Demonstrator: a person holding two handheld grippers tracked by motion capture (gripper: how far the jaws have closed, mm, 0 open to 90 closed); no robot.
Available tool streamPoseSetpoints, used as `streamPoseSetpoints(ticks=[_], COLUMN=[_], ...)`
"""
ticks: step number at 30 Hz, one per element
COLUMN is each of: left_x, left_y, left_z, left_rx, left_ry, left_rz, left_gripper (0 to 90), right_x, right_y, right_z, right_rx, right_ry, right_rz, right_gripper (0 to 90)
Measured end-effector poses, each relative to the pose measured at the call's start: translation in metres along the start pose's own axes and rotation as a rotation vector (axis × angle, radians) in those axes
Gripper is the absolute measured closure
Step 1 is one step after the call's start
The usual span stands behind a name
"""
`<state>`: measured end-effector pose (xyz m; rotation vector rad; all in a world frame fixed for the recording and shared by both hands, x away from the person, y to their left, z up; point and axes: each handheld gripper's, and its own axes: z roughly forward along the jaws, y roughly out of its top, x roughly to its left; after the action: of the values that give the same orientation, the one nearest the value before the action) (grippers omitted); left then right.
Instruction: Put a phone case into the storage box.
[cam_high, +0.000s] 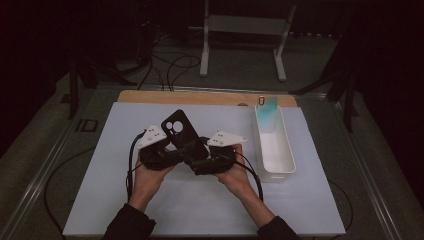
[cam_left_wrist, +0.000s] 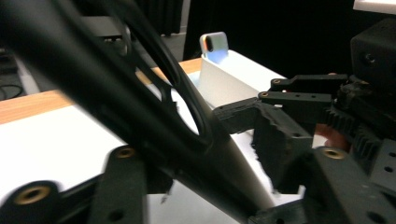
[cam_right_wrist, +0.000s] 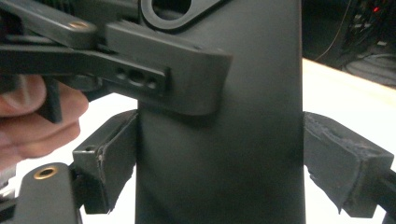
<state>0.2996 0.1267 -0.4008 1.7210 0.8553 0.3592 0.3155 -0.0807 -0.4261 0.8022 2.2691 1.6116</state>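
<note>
phone case (cam_high: 178, 131): black, with a round camera cutout at its far end. Held up above the middle of the white mat (cam_high: 120, 200), tilted, far end leaning toward the mat's far-left corner.
left gripper (cam_high: 172, 156): comes in from the left, jaws pointing right. In the right gripper view one of its jaws lies flat on the case face just under the cutout (pad pressed on). In the left gripper view the case (cam_left_wrist: 154, 121) runs diagonally between its jaws. Reads as clamped on the case across its thickness, at a middling gap. No earlier frame is given.
right gripper (cam_high: 196, 161): comes in from the right, jaws pointing left. In the right gripper view the case (cam_right_wrist: 219, 154) stands upright between its two foam pads (cam_right_wrist: 112, 158). Left pad touches the case edge; right pad sits right at the other edge, a thin sliver between them (cannot tell if that is a gap or shadow). Jaws are wide, spanning the case width; reads as a grip.
hands: left hand (cam_high: 147, 175) and right hand (cam_high: 235, 175) near each other, over the mat's middle toward the near edge.
white bin (cam_high: 274, 150): long, narrow, along the mat's right edge, well apart from the case.
phone (cam_high: 268, 107): teal-backed, leaning upright in the bin's far end.
wooden board (cam_high: 200, 97): strip showing past the mat's far edge.
</note>
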Motion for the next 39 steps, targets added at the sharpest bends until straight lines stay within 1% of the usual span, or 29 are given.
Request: streamPoseSetpoints(ticks=[2,5,8,11,12,13,15,17,18,19,21,22,24,27,29,33,35,39], left_x=[-0.001,-0.001,0.000,-0.002,-0.003,-0.003,-0.002,-0.002,-0.002,-0.002,-0.002,-0.002,-0.002,-0.002,-0.001,0.000,0.001,0.002], left_y=[0.000,0.001,0.001,0.001,0.001,0.001,0.001,0.001,0.002,0.002,0.001,0.001,0.002,0.001,0.001,0.002,0.002,0.001], left_z=[0.000,-0.001,0.000,0.001,0.001,0.001,0.001,0.001,0.000,0.000,0.001,0.001,0.001,0.001,0.000,-0.002,-0.003,-0.004], left_rx=[-0.005,-0.026,-0.032,-0.025,-0.022,-0.018,-0.012,-0.010,-0.008,-0.005,0.000,0.000,-0.004,0.007,0.008,0.003,0.002,0.005], left_ry=[0.006,0.006,-0.016,-0.022,-0.025,-0.019,-0.027,-0.024,-0.021,-0.019,-0.022,-0.023,-0.026,-0.005,0.001,0.007,0.011,0.017], left_rz=[-0.001,-0.014,-0.028,-0.013,-0.009,-0.004,-0.012,-0.009,-0.004,0.001,0.001,0.000,-0.008,0.004,0.003,0.002,0.001,0.003], left_gripper=[62.2,70.0,75.3,81.2,83.5,84.4,84.6,84.8,85.1,85.2,85.5,85.6,85.7,85.9,85.9,85.9,85.9,85.8], right_x=[0.001,0.003,0.006,0.009,0.010,0.012,0.012,0.012,0.012,0.011,0.011,0.010,0.009,0.008,0.007,0.002,0.000,-0.003], right_y=[0.000,0.000,0.001,0.000,-0.001,-0.001,-0.002,-0.002,-0.002,-0.002,-0.003,-0.003,-0.003,-0.003,-0.003,-0.003,-0.004,-0.003], right_z=[-0.001,-0.001,0.000,0.002,0.004,0.005,0.006,0.006,0.007,0.008,0.007,0.007,0.007,0.006,0.004,0.001,-0.001,-0.005], right_rx=[-0.029,-0.046,-0.064,-0.068,-0.067,-0.064,-0.059,-0.055,-0.046,-0.036,-0.027,-0.025,-0.031,-0.028,-0.020,0.006,0.012,0.027], right_ry=[-0.013,-0.015,-0.031,-0.046,-0.053,-0.058,-0.057,-0.058,-0.053,-0.039,-0.031,-0.028,-0.028,-0.022,-0.029,-0.036,-0.029,-0.031], right_rz=[0.012,0.022,0.027,0.026,0.014,0.007,0.003,-0.003,-0.002,-0.006,-0.001,0.004,-0.005,-0.008,-0.015,-0.009,0.000,0.000], right_gripper=[14.5,14.3,14.2,14.2,14.3,14.3,14.3,14.3,14.3,14.3,14.1,14.0,13.9,15.0,13.6,11.9,10.3,9.4])
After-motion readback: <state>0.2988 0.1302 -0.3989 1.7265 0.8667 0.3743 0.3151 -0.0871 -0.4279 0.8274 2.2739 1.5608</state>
